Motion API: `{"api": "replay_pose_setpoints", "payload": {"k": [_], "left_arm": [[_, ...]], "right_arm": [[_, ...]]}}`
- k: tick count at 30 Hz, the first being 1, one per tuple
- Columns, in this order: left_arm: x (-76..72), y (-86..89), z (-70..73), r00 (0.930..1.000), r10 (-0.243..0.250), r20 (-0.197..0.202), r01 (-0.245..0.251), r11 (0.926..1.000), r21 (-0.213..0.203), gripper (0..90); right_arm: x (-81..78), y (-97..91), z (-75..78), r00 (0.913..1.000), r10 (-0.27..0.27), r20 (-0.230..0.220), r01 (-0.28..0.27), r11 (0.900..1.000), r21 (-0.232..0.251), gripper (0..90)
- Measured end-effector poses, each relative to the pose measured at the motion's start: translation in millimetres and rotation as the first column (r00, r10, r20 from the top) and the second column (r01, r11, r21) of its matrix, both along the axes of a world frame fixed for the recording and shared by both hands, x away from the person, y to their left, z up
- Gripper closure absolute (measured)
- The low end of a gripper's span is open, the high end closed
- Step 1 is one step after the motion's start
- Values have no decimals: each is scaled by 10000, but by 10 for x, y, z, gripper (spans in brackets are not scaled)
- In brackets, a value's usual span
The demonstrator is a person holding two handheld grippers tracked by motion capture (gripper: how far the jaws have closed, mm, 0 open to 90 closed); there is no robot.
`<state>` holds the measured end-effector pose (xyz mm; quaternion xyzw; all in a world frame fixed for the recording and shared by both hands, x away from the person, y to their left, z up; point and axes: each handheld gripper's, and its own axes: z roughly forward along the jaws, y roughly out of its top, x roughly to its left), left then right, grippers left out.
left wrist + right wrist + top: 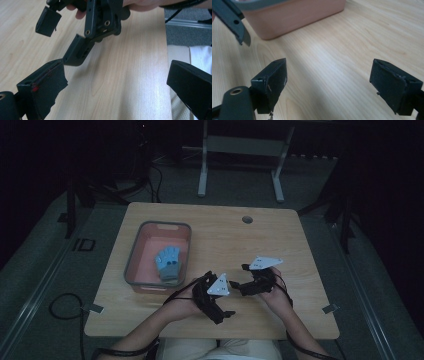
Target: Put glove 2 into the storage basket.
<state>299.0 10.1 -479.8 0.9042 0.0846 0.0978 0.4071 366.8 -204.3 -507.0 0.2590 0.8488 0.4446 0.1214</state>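
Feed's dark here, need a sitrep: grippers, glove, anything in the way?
Left gripper open, empty; right gripper open, empty, both low over the table. Blue glove lying in pink bin. Nothing between grippers and bin.

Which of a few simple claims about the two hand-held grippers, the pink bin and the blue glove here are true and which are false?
1. The blue glove lies inside the pink bin. True.
2. The left gripper is clamped on the glove. False: its jaws stand wide apart over bare wood with nothing between them.
3. The right gripper is open. True.
4. The bin stands at the right side of the table. False: it stands at the left side in the high view.
5. Both grippers are held near the person's edge of the table. True.
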Motion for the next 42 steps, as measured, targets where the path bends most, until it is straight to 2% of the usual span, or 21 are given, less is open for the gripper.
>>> {"api": "replay_pose_setpoints", "payload": {"k": [9, 17, 28, 34, 42], "left_arm": [[-21, -24, -207, 9994, -159, -322, 161, 9999, 49, 19], [-27, -76, -360, 9993, -241, -294, 250, 9992, 322, 19], [-28, -65, -551, 9994, -162, -290, 170, 9994, 302, 19], [-26, -74, -600, 9995, -168, -283, 173, 9997, 189, 19], [-59, -70, -681, 9995, -233, -233, 239, 9994, 245, 18]], "right_arm": [[-102, -174, -191, 9998, -46, -170, 45, 9999, -109, 140], [-186, -251, -327, 9994, -167, -303, 163, 9998, -122, 140], [-287, -370, -418, 9988, -411, -262, 405, 9989, -239, 140], [-321, -464, -441, 9977, -592, -340, 583, 9980, -255, 140], [-396, -621, -463, 9964, -806, -254, 799, 9964, -293, 140]]}}
